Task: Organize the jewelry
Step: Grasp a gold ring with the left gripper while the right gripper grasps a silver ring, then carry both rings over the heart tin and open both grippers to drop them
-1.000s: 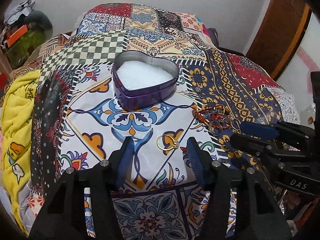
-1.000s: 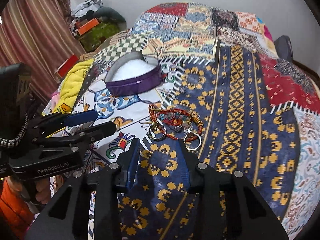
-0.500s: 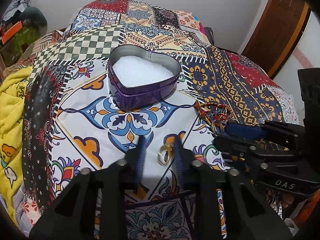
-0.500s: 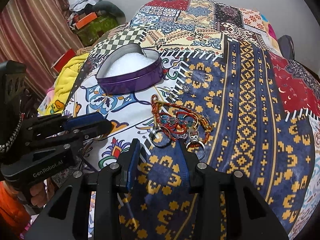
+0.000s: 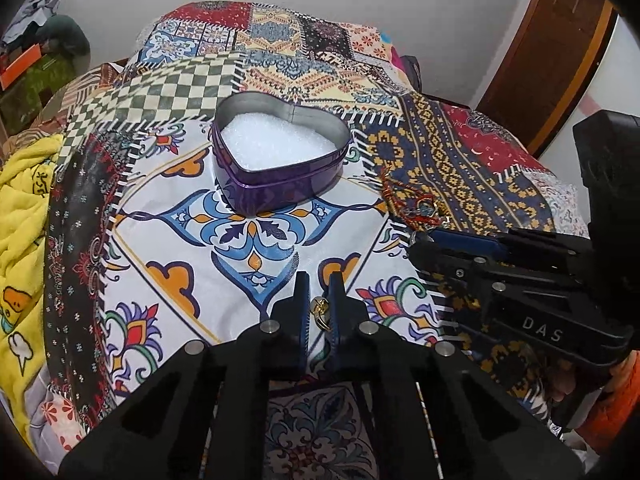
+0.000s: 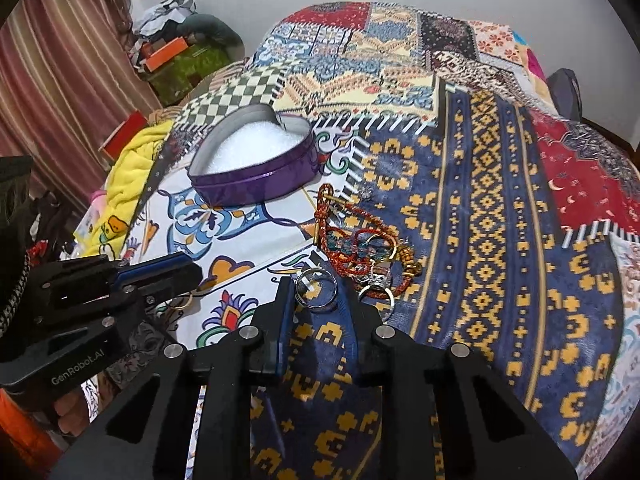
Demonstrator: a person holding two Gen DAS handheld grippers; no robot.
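Note:
A purple heart-shaped tin [image 5: 280, 160] with white foam inside stands open on the patterned bedspread; it also shows in the right wrist view [image 6: 256, 168]. My left gripper [image 5: 319, 292] is shut on a gold ring [image 5: 320, 312] just above the cloth. My right gripper [image 6: 316, 292] is open, its fingers on either side of a silver ring [image 6: 316, 290] lying on the cloth. A tangle of red and orange bracelets with charms [image 6: 360, 244] lies just beyond it, also seen in the left wrist view [image 5: 412, 208].
A yellow blanket [image 5: 24, 216] hangs off the bed's left side. A wooden door [image 5: 548, 52] stands at the right. Clutter and boxes [image 6: 172, 52] sit by the curtain at the back left.
My left gripper closed on the gold ring. My right gripper moved forward until its fingers straddle the silver ring.

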